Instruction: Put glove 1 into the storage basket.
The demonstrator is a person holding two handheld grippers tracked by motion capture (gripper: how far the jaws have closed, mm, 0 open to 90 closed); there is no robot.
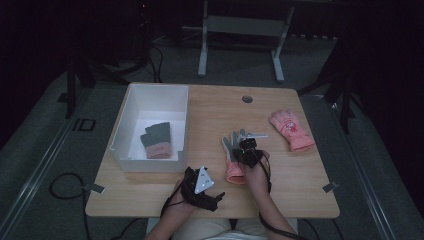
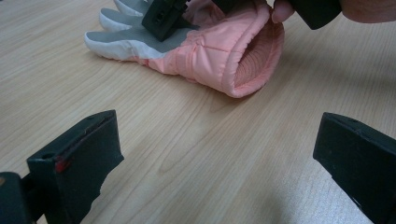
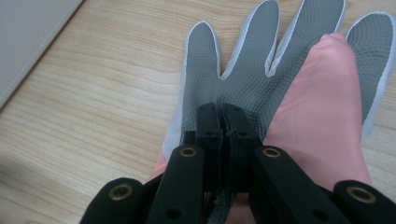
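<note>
Pink-and-grey glove (image 3: 261, 88): lies palm up on the table (image 1: 210, 200), cuff toward the person; the right fingers pinch a fold of its grey palm, with the pink thumb just right of them.
Right gripper (image 3: 224, 126): fingers pressed together on the palm fabric, no gap between them; in the high view it sits over the glove's middle (image 1: 247, 148).
Left gripper (image 2: 219, 154): fingers spread wide, holding nothing, aimed at the open cuff (image 2: 254, 60), which lies ahead of them and apart.
Box (image 1: 131, 107): white, well left of the right fingers; a folded grey glove with a pink cuff (image 1: 157, 140) lies inside.
Other glove (image 1: 291, 130): pink, flat on the table, off to the right of the right fingers.
Risk, thin bite: the right fingers seem to hold only the top layer, so a lift could let the fabric slide out.
Risk, sagging cuff: if the glove rises by its palm alone, the heavy cuff may droop and catch the box wall.
Risk, left approach: closing low could scrape the wood and miss the cuff.
</note>
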